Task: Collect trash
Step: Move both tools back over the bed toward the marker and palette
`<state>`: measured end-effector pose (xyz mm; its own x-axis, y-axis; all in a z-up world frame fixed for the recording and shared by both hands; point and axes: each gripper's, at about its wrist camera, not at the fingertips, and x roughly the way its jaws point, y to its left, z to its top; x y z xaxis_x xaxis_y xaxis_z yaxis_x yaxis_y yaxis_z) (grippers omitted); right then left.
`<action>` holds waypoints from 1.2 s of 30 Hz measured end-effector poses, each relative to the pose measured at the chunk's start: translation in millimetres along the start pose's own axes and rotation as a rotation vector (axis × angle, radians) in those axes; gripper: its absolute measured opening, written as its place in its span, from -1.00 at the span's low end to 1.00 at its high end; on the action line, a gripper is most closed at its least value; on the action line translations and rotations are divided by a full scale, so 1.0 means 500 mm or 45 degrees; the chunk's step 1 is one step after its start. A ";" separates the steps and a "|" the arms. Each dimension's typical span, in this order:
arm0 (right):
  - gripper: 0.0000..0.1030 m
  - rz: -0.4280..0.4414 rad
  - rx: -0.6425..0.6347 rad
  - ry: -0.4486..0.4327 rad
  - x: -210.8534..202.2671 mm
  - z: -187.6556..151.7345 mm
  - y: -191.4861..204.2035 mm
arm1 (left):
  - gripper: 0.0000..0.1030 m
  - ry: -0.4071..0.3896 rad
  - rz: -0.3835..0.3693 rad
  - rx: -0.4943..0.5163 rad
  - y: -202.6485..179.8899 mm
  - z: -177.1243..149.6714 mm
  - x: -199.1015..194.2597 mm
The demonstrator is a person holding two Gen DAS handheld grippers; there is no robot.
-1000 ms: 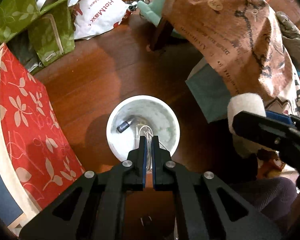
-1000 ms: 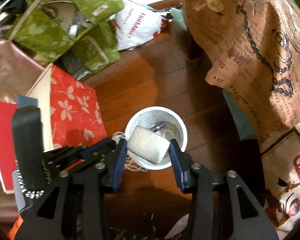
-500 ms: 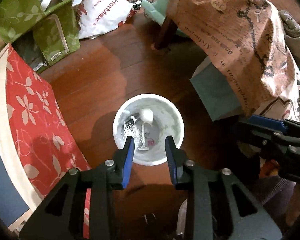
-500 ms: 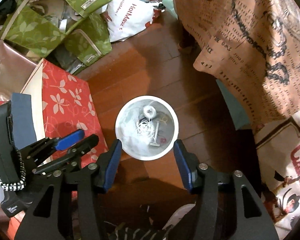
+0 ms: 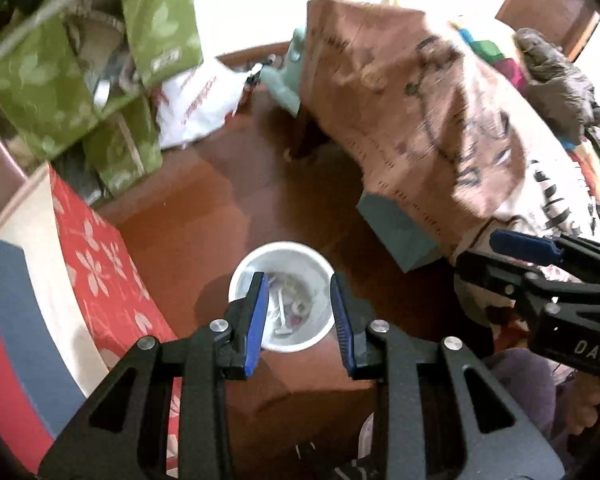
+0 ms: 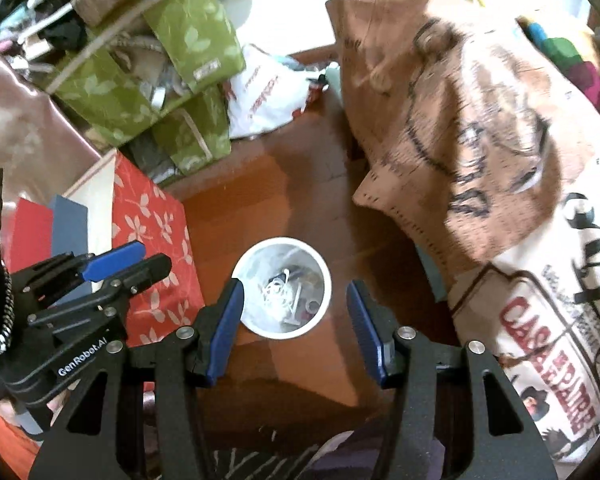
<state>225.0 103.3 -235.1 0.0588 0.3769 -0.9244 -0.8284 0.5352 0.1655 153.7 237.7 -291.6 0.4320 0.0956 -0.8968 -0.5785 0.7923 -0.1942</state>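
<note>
Below both grippers, a white cup (image 5: 283,257) is seen standing upright on the wooden floor (image 5: 220,208), with small bits of trash (image 6: 284,294) lying inside it: tangled white string and a few small pieces that cannot be told apart. The left gripper (image 5: 300,316) is held above the cup with its jaws released and nothing between them; the cup's opening is framed by the two blue pads. The right gripper (image 6: 294,330) is likewise held over the cup, its jaws parted wider and also empty. In the right wrist view the left gripper is seen at the left edge, over a red floral box (image 6: 152,248). Green leaf-patterned bags (image 6: 148,76) and a white plastic bag (image 6: 266,92) are piled at the far side of the floor. A brown printed cloth (image 5: 412,104) is draped to the right of the cup, well apart from it.
</note>
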 end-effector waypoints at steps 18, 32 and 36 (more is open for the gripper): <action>0.01 -0.185 0.066 -0.384 -0.292 -0.082 -0.182 | -0.30 -0.240 -0.085 0.329 -0.310 0.075 -0.180; 0.07 -0.436 0.389 -0.482 -0.422 -0.180 -0.491 | 0.09 -0.221 -0.262 0.603 -0.642 0.107 -0.136; 0.07 -0.524 0.498 -0.462 -0.432 -0.217 -0.588 | 0.09 -0.178 -0.321 0.666 -0.733 0.109 -0.092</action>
<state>395.3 -217.6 -121.3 0.5666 0.2769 -0.7761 -0.4396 0.8982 -0.0004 383.8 -24.3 -157.6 0.6193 -0.0839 -0.7806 -0.0438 0.9890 -0.1411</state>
